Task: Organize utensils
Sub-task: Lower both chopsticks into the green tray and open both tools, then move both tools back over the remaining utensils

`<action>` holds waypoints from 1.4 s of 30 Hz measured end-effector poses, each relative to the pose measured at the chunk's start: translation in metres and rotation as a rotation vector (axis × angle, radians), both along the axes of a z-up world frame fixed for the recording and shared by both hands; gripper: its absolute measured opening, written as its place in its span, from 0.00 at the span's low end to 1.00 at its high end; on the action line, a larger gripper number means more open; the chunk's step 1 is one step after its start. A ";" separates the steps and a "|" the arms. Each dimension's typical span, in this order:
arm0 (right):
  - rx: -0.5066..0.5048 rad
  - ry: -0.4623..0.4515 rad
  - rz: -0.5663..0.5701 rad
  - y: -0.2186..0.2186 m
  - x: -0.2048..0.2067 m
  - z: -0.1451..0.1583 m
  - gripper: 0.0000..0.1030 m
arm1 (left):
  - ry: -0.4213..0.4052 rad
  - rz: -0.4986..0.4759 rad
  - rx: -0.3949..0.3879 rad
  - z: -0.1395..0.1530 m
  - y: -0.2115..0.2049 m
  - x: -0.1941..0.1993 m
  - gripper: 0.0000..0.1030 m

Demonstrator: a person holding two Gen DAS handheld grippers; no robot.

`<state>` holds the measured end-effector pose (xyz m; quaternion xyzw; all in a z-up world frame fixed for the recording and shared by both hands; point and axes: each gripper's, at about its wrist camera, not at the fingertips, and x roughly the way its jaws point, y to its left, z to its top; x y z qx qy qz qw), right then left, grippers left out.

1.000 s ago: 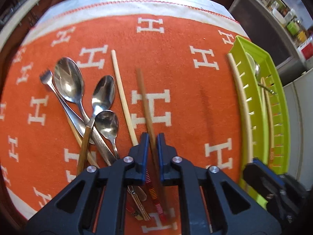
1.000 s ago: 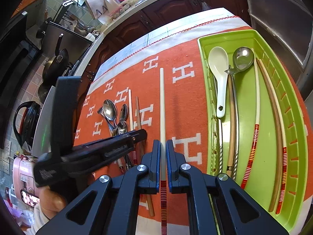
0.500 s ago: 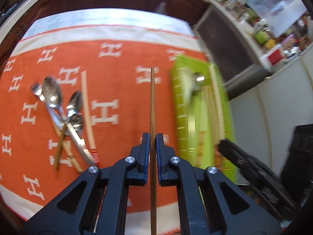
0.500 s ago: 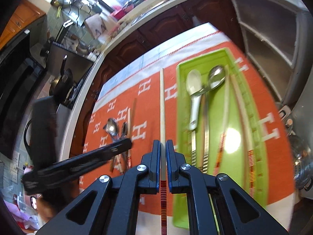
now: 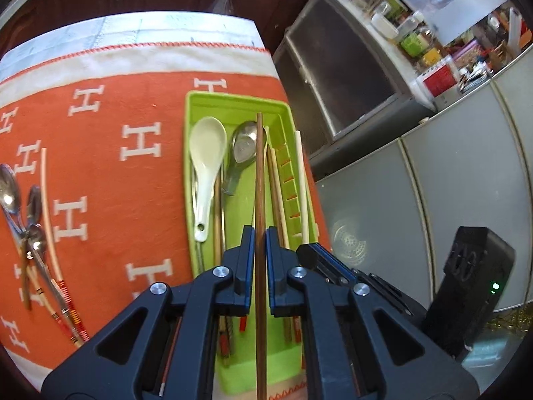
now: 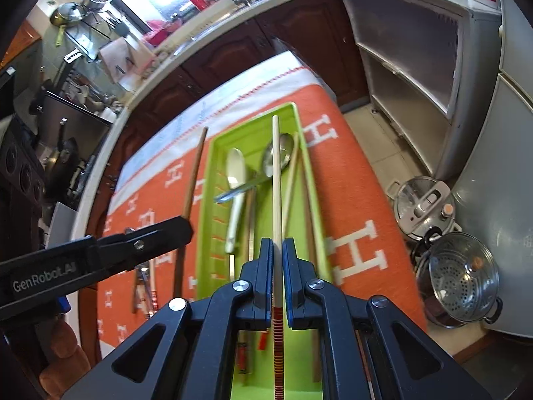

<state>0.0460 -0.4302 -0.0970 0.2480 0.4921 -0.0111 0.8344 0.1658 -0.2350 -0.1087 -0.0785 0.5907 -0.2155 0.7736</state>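
My left gripper is shut on a brown chopstick and holds it lengthwise above the green tray. A white ceramic spoon, a metal spoon and several chopsticks lie in the tray. My right gripper is shut on a cream chopstick with a red-striped end, also over the tray. In the right wrist view the left gripper is at the left with its brown chopstick. Several spoons and a cream chopstick lie on the cloth at left.
The orange H-patterned cloth covers the table, whose edge runs just right of the tray. A pressure cooker and a steamer pot stand on the floor. Grey cabinets are to the right.
Both grippers have carried their chopsticks rightwards and upwards from over the cloth to over the green tray. The pile of spoons has slid to the far left of the left wrist view.
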 end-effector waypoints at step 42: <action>-0.165 -0.063 0.292 0.225 -0.029 0.025 0.28 | -0.385 0.232 0.490 0.016 0.226 -0.117 0.39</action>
